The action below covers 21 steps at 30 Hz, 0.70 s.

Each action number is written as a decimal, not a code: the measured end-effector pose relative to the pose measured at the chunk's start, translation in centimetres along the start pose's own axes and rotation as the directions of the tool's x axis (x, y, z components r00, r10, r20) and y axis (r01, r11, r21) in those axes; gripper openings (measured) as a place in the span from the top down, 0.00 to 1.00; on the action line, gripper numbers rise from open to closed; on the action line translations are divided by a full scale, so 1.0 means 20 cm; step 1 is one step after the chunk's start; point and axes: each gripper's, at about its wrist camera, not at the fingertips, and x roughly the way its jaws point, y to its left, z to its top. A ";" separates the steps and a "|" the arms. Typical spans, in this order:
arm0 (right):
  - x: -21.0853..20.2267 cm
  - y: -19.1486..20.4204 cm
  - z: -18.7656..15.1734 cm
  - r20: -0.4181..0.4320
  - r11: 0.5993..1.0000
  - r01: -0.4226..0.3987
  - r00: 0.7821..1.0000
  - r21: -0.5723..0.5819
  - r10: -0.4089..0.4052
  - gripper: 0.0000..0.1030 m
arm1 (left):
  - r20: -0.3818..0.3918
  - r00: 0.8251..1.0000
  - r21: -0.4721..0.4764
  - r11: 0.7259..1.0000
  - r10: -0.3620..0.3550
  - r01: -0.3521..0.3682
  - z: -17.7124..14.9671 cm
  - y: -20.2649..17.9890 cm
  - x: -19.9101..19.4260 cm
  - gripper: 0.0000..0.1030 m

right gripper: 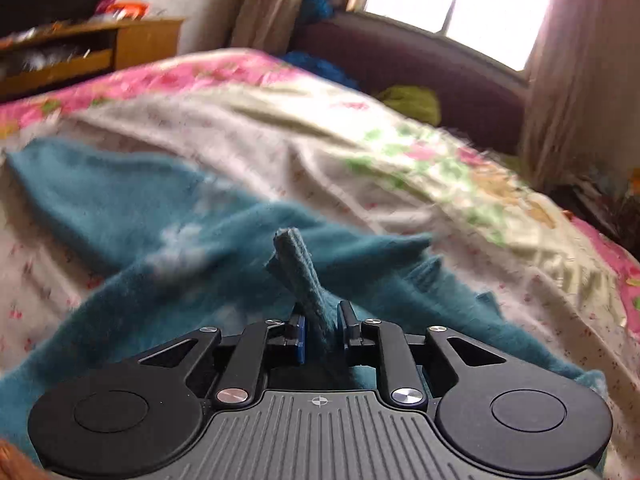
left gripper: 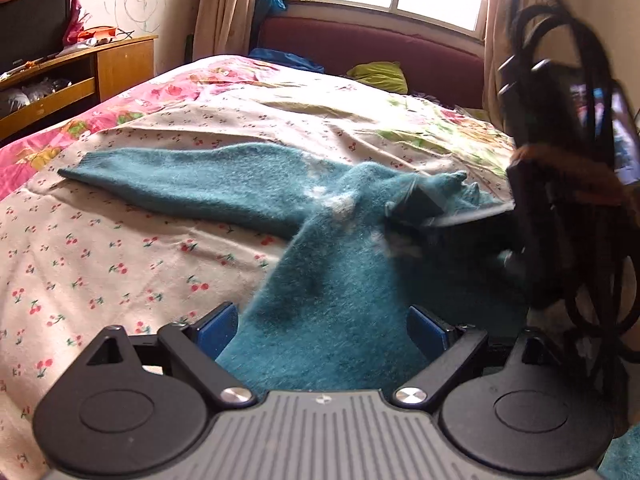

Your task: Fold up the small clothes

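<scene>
A fuzzy teal sweater [left gripper: 224, 192] lies on the flowered bedsheet [left gripper: 100, 264], with one sleeve stretched out to the left. My left gripper [left gripper: 322, 330] is open wide above the sweater's body. Teal fabric runs between its blue pads [left gripper: 218, 328] without being pinched. My right gripper [right gripper: 320, 328] is shut on a raised fold of the sweater [right gripper: 298, 264], which sticks up between its narrow jaws. In the left wrist view the right gripper [left gripper: 416, 208] shows at the right, blurred, with black cables behind it.
A wooden cabinet [left gripper: 120, 64] with a dark screen stands at the far left. A maroon headboard [left gripper: 360, 44] sits under a bright window. A green cloth [left gripper: 380, 76] and a blue cloth [left gripper: 288, 60] lie at the head of the bed.
</scene>
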 end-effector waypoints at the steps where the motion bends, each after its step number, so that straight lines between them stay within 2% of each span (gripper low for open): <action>1: 0.00 0.02 -0.01 -0.007 1.000 -0.013 1.000 -0.007 0.013 0.80 | -0.004 1.000 -0.001 1.000 0.004 -0.004 -0.01 0.02 -0.01 0.03; 4: -0.08 0.06 0.04 0.041 1.000 -0.031 0.999 -0.003 0.031 0.72 | 0.005 1.000 -0.010 1.000 0.008 -0.008 -0.03 0.08 -0.07 0.03; 6: -0.15 0.10 0.12 0.090 0.998 -0.067 0.994 -0.004 0.067 0.62 | 0.015 1.000 -0.014 1.000 0.012 -0.012 -0.04 0.12 -0.11 0.03; 9: -0.23 0.23 0.26 0.148 0.989 -0.130 0.979 -0.074 0.140 0.59 | 0.021 1.000 -0.038 0.999 0.011 -0.010 -0.04 0.20 -0.16 0.03; 13: -0.23 0.53 0.43 0.153 0.954 -0.211 0.957 -0.215 0.246 0.54 | 0.042 0.999 -0.066 0.998 0.020 -0.017 -0.02 0.31 -0.23 0.03; 17: -0.13 0.88 0.57 0.115 0.900 -0.275 0.937 -0.337 0.330 0.54 | 0.050 0.997 -0.093 0.994 0.055 -0.050 -0.02 0.48 -0.29 0.02; 21: -0.01 1.18 0.67 0.117 0.875 -0.282 0.929 -0.393 0.352 0.49 | 0.043 0.992 -0.128 0.985 0.119 -0.112 -0.03 0.65 -0.27 0.03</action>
